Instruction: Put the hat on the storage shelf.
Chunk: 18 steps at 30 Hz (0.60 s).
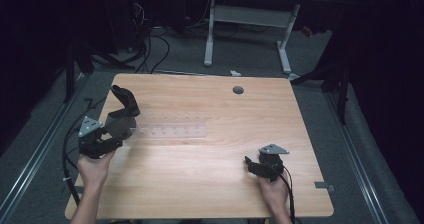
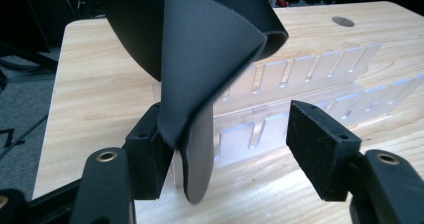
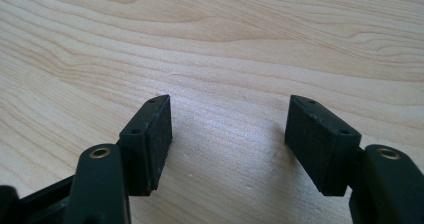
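We get a dim, soft high view with dark surroundings; the table (image 1: 200, 179) catches a pale sheen; both gripper views look brighter, close stuff slightly blurry.

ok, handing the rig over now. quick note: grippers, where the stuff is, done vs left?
Left gripper: jaws apart; dark strap lies against its left pad, right pad clear, so no grip.
Right gripper: open, nothing between the jaws, parked over bare table at the near right.
The strap curls up at the left end of the clear slotted rack, mid-table.
Done: strap brought to the rack end and let go, it seems.
Left: probably check how the strap sits, then pull the left gripper back.
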### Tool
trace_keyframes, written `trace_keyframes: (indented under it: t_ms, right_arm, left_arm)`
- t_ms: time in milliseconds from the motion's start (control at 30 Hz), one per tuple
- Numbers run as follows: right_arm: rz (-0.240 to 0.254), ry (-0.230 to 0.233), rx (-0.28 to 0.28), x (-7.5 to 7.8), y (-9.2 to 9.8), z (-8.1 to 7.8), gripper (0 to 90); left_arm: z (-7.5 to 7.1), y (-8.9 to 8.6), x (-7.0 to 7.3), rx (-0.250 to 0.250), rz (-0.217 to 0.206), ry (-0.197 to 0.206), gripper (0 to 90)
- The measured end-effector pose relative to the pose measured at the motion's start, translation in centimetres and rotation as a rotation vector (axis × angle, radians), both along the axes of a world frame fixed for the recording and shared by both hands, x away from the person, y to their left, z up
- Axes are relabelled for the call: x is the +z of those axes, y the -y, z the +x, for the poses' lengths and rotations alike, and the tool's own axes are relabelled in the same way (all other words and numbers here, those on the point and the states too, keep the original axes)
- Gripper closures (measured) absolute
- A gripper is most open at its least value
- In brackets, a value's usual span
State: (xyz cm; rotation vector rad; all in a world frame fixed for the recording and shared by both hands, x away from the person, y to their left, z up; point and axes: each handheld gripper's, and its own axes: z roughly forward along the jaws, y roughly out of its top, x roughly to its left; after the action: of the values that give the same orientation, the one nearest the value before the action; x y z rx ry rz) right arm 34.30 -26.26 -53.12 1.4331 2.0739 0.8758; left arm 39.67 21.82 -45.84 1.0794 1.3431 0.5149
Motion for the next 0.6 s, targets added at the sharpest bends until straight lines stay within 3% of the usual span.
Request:
trace_keyframes:
  t_ms: [600]
  right_arm:
    - [0.001,-0.001,-0.001,0.0,0.0,0.0,35.7]
  left_arm:
    - [-3.0,0.9,0.6,-0.025,-0.034,0.011,37.0]
